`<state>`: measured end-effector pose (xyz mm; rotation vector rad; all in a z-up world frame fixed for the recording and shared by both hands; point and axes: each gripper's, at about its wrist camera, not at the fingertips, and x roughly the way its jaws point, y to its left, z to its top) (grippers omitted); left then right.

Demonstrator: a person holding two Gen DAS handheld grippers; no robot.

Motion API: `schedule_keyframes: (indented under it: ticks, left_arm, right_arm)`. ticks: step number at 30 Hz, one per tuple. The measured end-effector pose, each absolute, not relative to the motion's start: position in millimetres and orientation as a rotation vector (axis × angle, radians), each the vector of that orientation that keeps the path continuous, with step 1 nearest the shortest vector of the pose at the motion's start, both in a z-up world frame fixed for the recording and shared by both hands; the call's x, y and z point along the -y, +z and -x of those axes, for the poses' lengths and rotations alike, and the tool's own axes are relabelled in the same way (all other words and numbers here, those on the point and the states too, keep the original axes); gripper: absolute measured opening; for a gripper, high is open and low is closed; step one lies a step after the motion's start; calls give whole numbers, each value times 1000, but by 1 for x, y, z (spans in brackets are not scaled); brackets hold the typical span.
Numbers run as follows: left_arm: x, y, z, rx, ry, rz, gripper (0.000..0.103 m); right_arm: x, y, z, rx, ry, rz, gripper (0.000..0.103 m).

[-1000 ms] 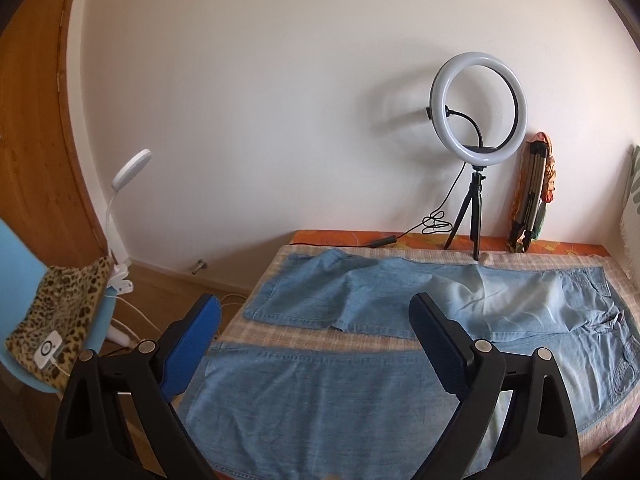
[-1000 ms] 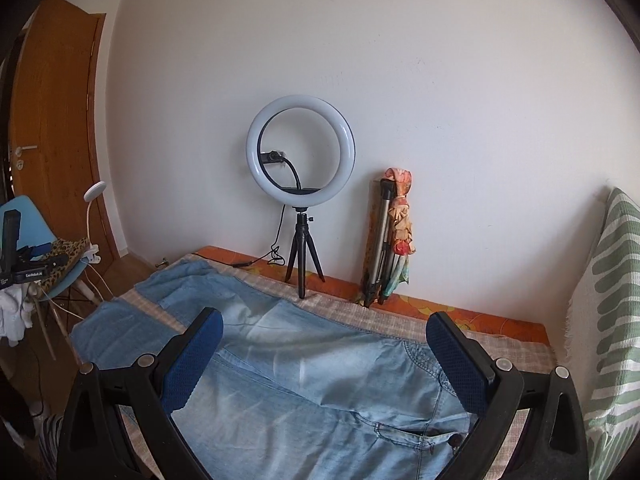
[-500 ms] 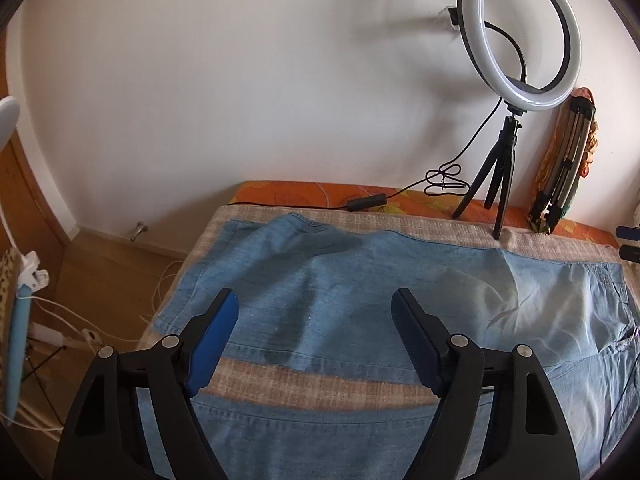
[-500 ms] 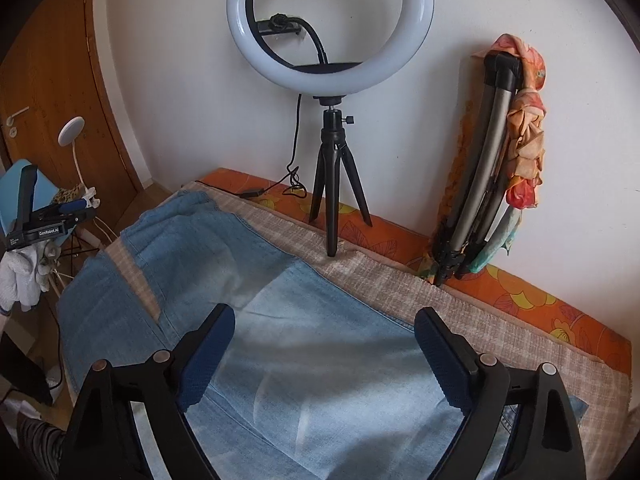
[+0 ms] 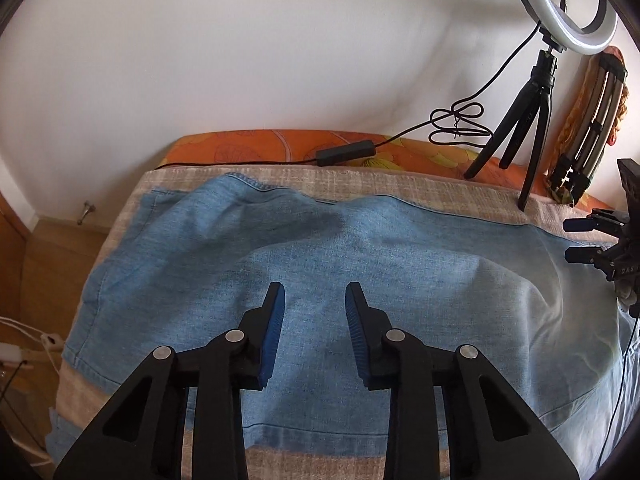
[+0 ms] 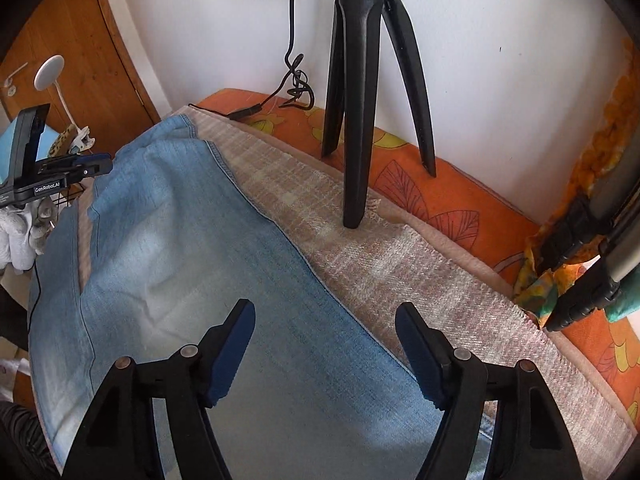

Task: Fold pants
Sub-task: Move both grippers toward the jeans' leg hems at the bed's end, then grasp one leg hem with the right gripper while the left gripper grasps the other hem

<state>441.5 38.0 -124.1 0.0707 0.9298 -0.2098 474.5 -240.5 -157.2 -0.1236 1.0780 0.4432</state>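
Observation:
Light blue denim pants (image 5: 360, 264) lie spread flat on a beige checked cloth (image 5: 360, 180), legs pointing left. My left gripper (image 5: 314, 304) hovers low over the far leg near its hem end, jaws partly open and empty. My right gripper (image 6: 324, 320) hovers over the far edge of the same leg (image 6: 180, 240), closer to the waist, jaws wide open and empty, straddling the seam. The right gripper shows at the right edge of the left wrist view (image 5: 600, 240). The left gripper shows at the left edge of the right wrist view (image 6: 52, 176).
A ring light on a black tripod (image 6: 360, 100) stands on the cloth just beyond the pants, its cable (image 5: 456, 124) trailing along the orange mattress (image 6: 460, 200). A folded tripod (image 5: 588, 120) leans at the wall. A wooden door (image 6: 92, 52) is at left.
Both grippers have dropped down and forward toward the far pant leg. The left jaws have narrowed from wide open to partly open. The right jaws have stayed wide.

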Motion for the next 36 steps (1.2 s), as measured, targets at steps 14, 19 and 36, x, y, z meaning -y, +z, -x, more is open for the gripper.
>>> schedule_keyframes:
  ticks: [14, 19, 36]
  left_arm:
    - [-51, -139, -463, -954, -170, -28, 28]
    - [-66, -114, -476, -908, -139, 32, 58]
    - [-53, -154, -554, -1182, -10, 229, 65]
  right_arm:
    - [216, -154, -454, -1070, 402, 309, 8]
    - [225, -122, -427, -988, 417, 219, 5]
    - [150, -114, -301, -881, 577, 471, 5]
